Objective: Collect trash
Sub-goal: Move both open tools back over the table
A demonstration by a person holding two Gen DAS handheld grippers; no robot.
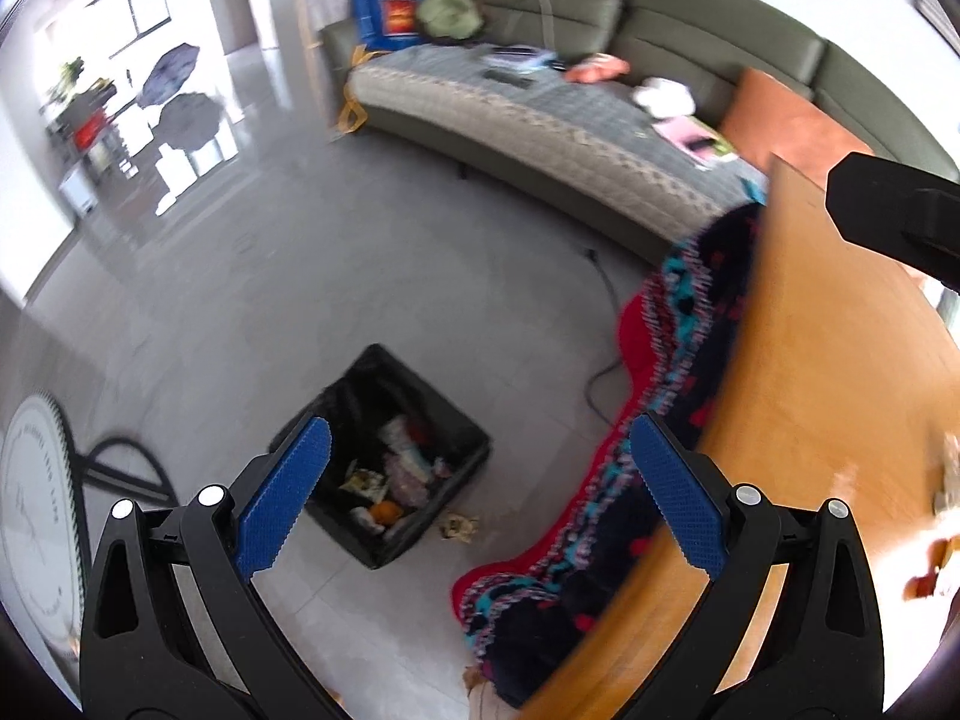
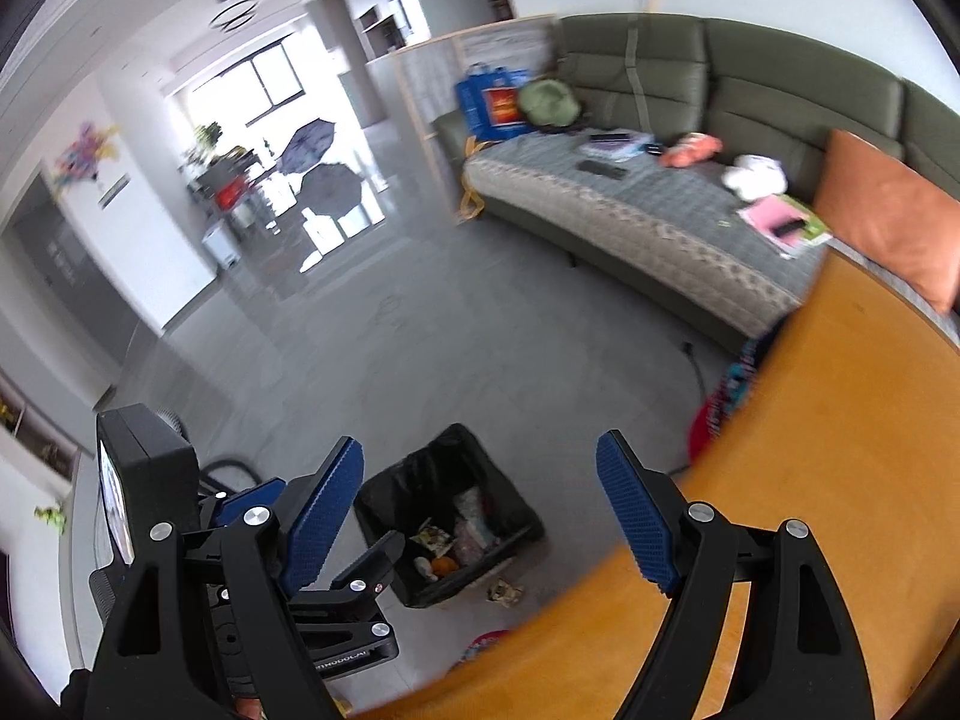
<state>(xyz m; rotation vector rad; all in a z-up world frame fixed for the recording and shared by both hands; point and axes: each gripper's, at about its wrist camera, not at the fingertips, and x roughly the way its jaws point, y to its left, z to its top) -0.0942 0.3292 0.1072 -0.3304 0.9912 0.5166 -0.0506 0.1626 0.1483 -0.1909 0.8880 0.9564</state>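
Note:
A black bin [image 1: 384, 456] lined with a black bag stands on the grey floor and holds wrappers and an orange item. It also shows in the right wrist view [image 2: 450, 516]. A crumpled scrap of trash [image 1: 459, 525] lies on the floor beside the bin, also seen in the right wrist view [image 2: 505, 591]. My left gripper [image 1: 480, 492] is open and empty, held above the bin. My right gripper [image 2: 480, 510] is open and empty, also above the bin. The left gripper's body shows at the lower left of the right wrist view [image 2: 288, 570].
A wooden table [image 1: 840, 390] fills the right side, with a patterned red and dark blanket [image 1: 660, 390] hanging beside its edge. A green sofa [image 2: 660, 120] with a grey cover and clutter stands at the back. A cable [image 1: 606, 324] runs on the floor.

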